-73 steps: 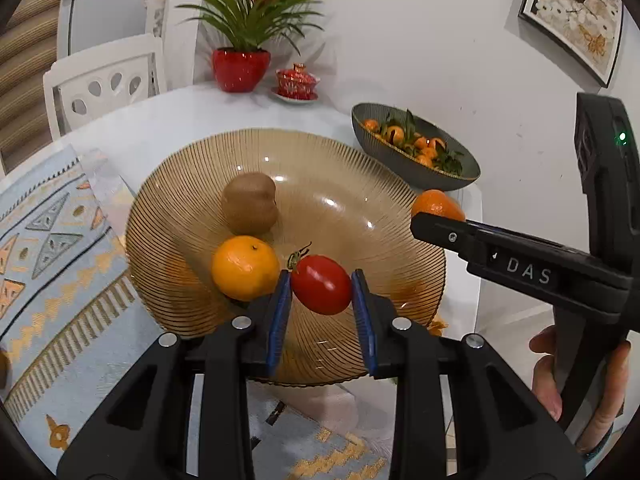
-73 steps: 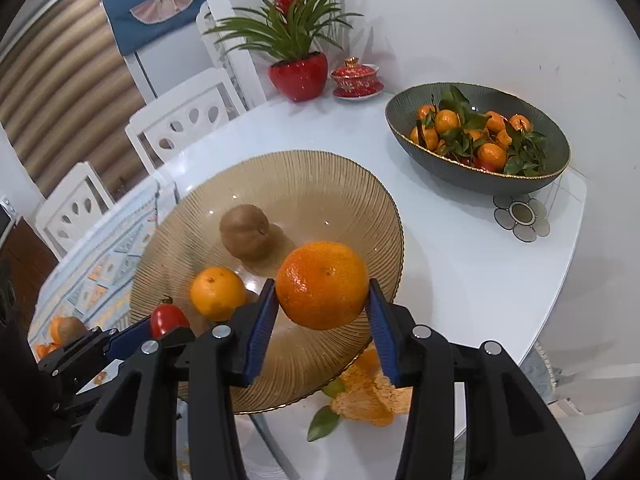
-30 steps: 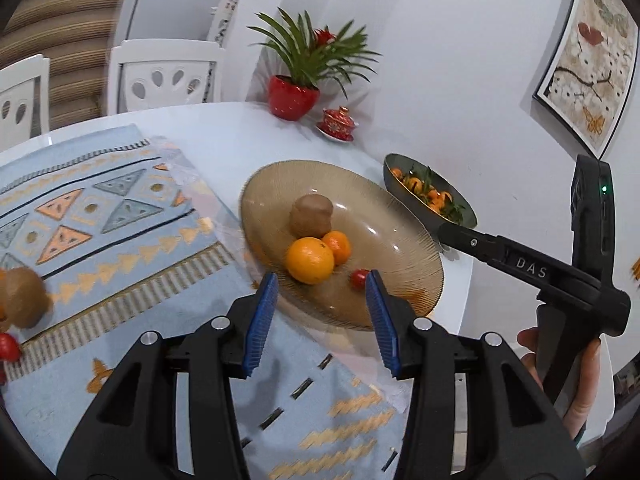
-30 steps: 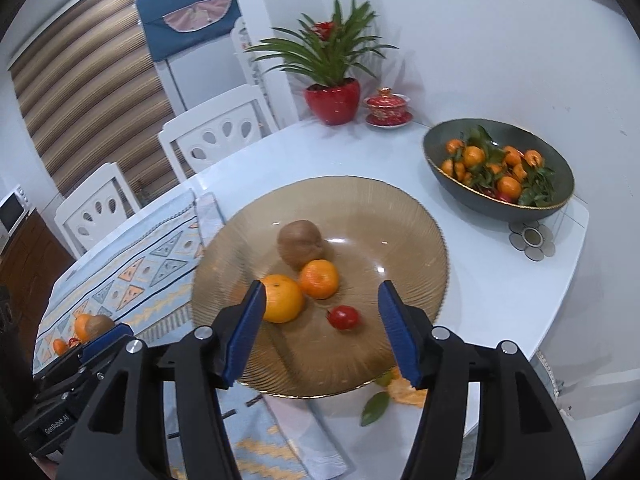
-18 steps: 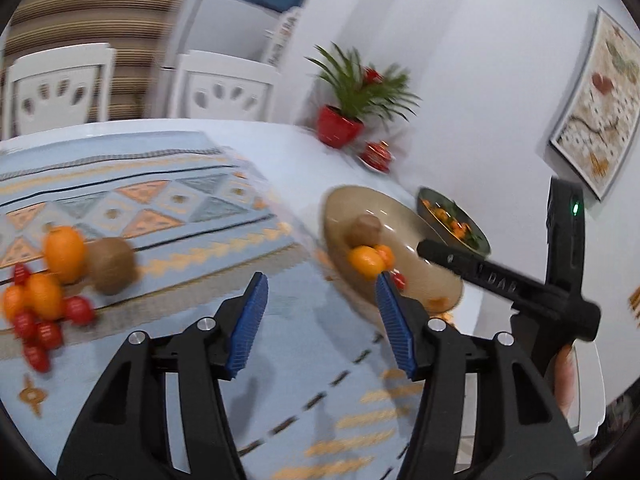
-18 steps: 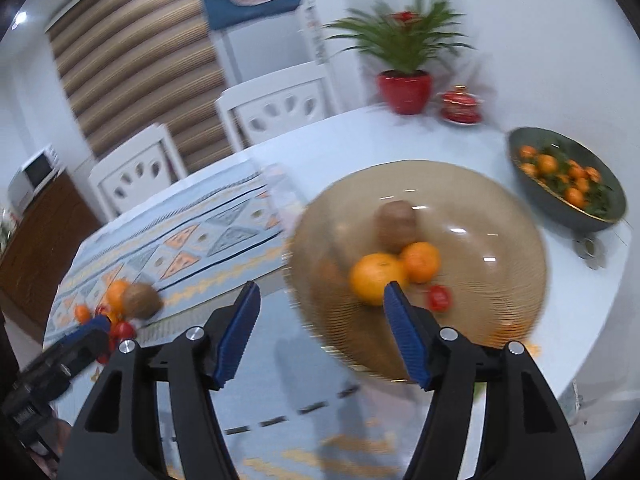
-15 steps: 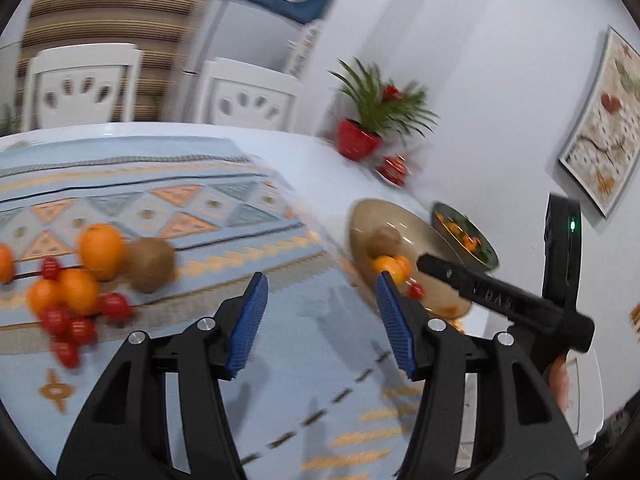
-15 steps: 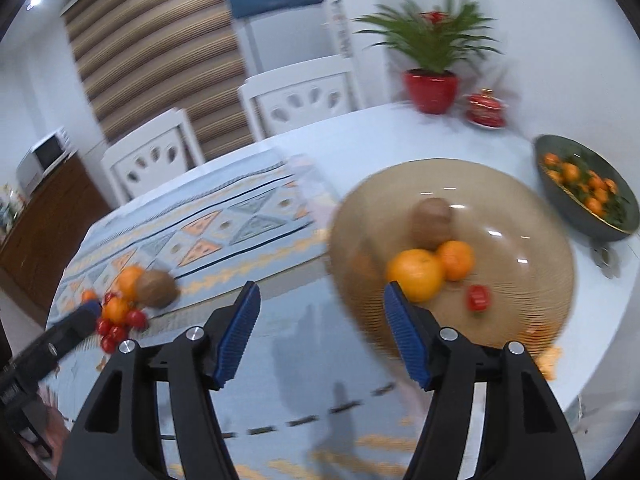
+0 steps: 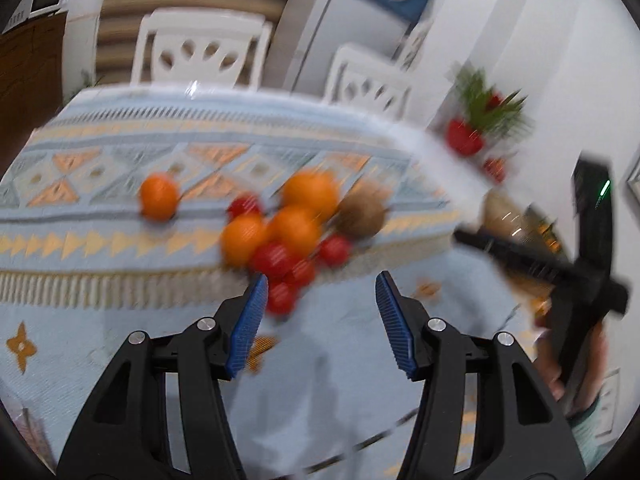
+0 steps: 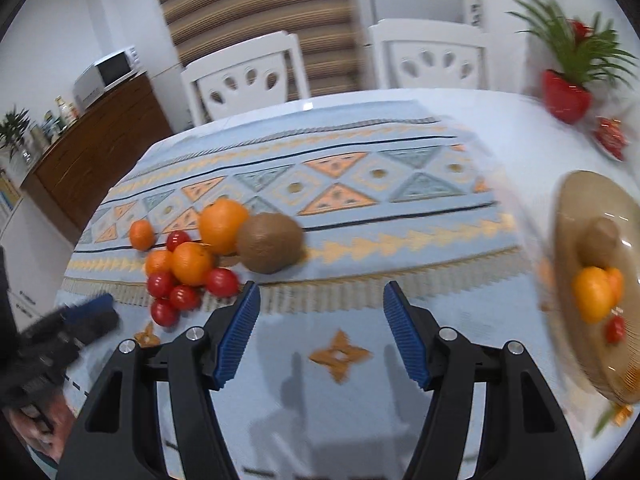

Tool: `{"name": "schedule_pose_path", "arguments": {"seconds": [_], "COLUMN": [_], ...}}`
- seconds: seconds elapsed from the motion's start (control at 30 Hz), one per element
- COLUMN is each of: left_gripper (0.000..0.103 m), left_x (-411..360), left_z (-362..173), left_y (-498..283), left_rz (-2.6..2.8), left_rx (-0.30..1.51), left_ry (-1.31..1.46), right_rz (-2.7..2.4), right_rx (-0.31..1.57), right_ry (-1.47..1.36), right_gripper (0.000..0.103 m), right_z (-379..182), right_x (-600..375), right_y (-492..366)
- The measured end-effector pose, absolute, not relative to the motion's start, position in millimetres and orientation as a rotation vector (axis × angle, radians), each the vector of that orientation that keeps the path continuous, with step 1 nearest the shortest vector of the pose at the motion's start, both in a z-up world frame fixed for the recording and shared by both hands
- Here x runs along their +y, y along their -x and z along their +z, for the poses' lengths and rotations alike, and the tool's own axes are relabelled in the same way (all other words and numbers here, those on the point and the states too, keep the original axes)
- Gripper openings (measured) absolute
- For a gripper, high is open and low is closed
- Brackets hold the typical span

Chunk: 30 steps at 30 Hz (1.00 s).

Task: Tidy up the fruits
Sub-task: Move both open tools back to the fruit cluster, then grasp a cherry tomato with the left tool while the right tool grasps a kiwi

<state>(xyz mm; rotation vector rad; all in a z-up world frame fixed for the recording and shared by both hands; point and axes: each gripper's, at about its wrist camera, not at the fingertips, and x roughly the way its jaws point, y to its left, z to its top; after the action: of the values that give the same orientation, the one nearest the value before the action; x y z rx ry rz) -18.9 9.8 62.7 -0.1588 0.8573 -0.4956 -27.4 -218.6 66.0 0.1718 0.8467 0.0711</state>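
Observation:
A pile of fruit lies on the patterned blue cloth (image 10: pixel 360 184): several oranges (image 10: pixel 222 225), several cherry tomatoes (image 10: pixel 221 281) and a brown kiwi (image 10: pixel 269 242). In the blurred left wrist view the same pile shows oranges (image 9: pixel 295 227), tomatoes (image 9: pixel 276 259) and the kiwi (image 9: pixel 359 212) just beyond my open, empty left gripper (image 9: pixel 318 312). My right gripper (image 10: pixel 320 314) is open and empty, just short of the kiwi. The amber glass plate (image 10: pixel 576 356) at far right holds a kiwi (image 10: pixel 600 240), two oranges (image 10: pixel 592 294) and a tomato (image 10: pixel 615 329).
Two white chairs (image 10: pixel 244 76) stand behind the round white table. A red potted plant (image 10: pixel 566 94) and a small red lidded dish (image 10: pixel 610 138) sit at the back right. A wooden sideboard (image 10: pixel 92 140) with a microwave is at left. A lone orange (image 9: pixel 158 197) lies apart.
Both grippers let go of their fruit onto the amber plate, then swung left from the plate to the fruit pile on the cloth. Both now stand open and empty.

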Motion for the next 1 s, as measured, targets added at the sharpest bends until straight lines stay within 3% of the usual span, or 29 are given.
{"name": "schedule_pose_path", "arguments": {"seconds": [0.13,0.87,1.0], "left_gripper": [0.056,0.054,0.046], "left_x": [22,-6,-4], "left_z": [36,16,16], "left_y": [5,-8,-10], "left_rz": [-0.471,-0.445,-0.429], "left_rx": [0.931,0.928,0.925], "left_ry": [0.194,0.064,0.081], "right_rz": [0.104,0.127,0.112], "right_rx": [0.862,0.820,0.808], "right_ry": [-0.172,-0.132,-0.086], "right_gripper": [0.074,0.079,0.077], "right_z": [52,16,16], "right_x": [-201,-180,-172], "right_y": [1,-41,-39]}}
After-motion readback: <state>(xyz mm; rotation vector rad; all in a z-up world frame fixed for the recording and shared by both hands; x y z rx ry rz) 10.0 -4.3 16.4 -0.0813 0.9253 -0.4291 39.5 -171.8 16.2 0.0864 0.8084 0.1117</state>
